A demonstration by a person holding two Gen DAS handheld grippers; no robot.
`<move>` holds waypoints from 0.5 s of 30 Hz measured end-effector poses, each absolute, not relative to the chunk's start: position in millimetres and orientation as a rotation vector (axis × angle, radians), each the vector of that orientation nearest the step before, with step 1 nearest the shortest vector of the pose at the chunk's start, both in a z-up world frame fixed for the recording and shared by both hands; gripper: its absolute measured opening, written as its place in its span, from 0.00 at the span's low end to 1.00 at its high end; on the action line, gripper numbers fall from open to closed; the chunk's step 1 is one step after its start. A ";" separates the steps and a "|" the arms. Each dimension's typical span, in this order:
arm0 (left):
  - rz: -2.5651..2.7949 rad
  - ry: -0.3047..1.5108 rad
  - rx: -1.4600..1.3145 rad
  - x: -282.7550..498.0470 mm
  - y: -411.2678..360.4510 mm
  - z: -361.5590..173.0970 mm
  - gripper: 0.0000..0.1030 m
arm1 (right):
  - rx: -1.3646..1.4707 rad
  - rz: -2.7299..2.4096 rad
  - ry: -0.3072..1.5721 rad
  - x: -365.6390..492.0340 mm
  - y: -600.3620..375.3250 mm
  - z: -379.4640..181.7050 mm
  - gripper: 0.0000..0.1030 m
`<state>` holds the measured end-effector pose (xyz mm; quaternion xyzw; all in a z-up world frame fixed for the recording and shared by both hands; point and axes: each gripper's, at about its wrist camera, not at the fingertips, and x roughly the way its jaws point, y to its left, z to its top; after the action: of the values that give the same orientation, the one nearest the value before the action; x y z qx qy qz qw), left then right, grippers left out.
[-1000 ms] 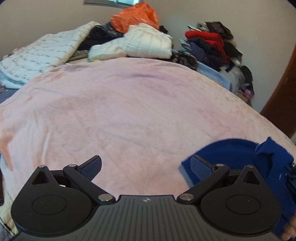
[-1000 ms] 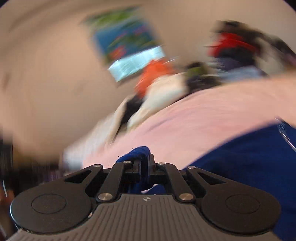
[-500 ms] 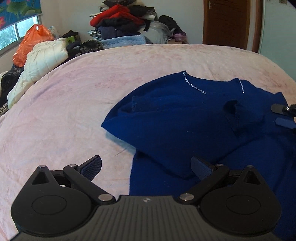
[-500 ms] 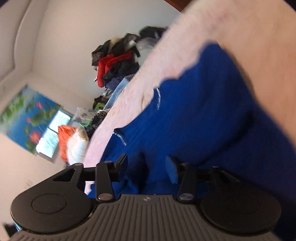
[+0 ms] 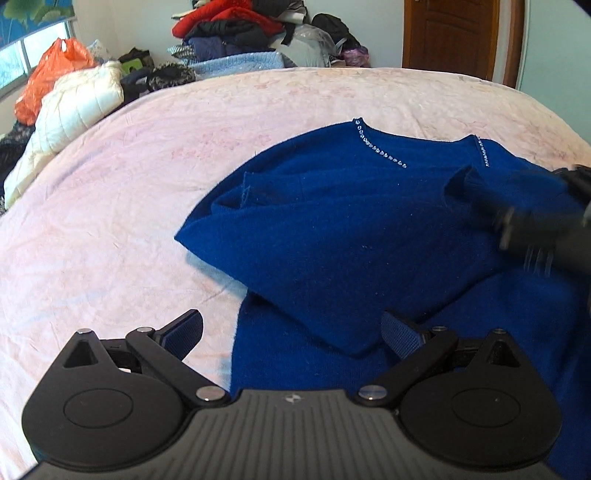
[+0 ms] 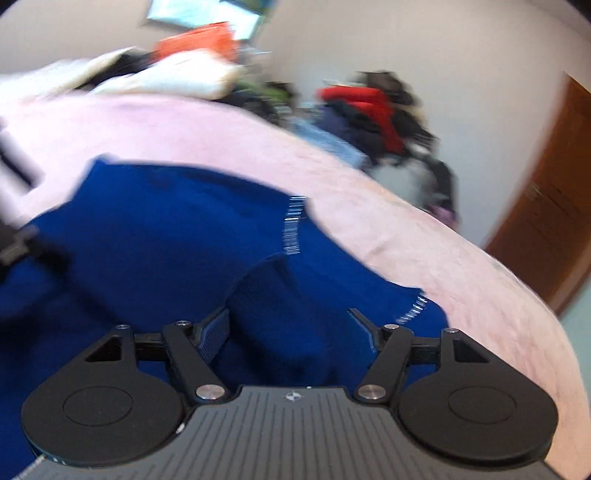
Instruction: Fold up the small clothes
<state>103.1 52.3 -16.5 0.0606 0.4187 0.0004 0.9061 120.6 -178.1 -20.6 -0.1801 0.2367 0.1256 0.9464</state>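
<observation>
- Left claw [image 5: 291,332] stands spread wide and empty, low over the near edge of a royal-blue knitted sweater [image 5: 351,236] with a row of small clear stones along its neckline; one blue-padded finger is over the pink bed cover, the other over the blue knit
- right claw [image 6: 291,330] has just been opening; its jaws now stand apart, with a raised fold of the blue sweater [image 6: 155,236] lying between them, the pads not pressing on it; this view is blurred
- seen from the left claw, the right claw [image 5: 535,229] is a dark smear ahead and to the right, over the sweater's far side near the neckline
- sweater lies partly folded on the pale pink crinkled bed cover [image 5: 129,206], one sleeve laid across the body
- beyond the left claw, past the bed's far edge: a heap of red and dark clothes [image 5: 236,26], a white quilted jacket [image 5: 74,107], an orange plastic bag [image 5: 51,70]; a brown wooden door [image 5: 450,37] ahead to the right
</observation>
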 end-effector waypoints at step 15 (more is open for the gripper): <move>-0.067 0.881 0.121 110.6 36.5 -23.3 1.00 | 0.414 0.282 0.675 154.0 -301.4 -33.2 0.75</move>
<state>110.6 36.5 -23.3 0.0583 0.4259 -0.0326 0.9023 154.0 -301.4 -33.2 0.2011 0.3276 0.1371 0.9129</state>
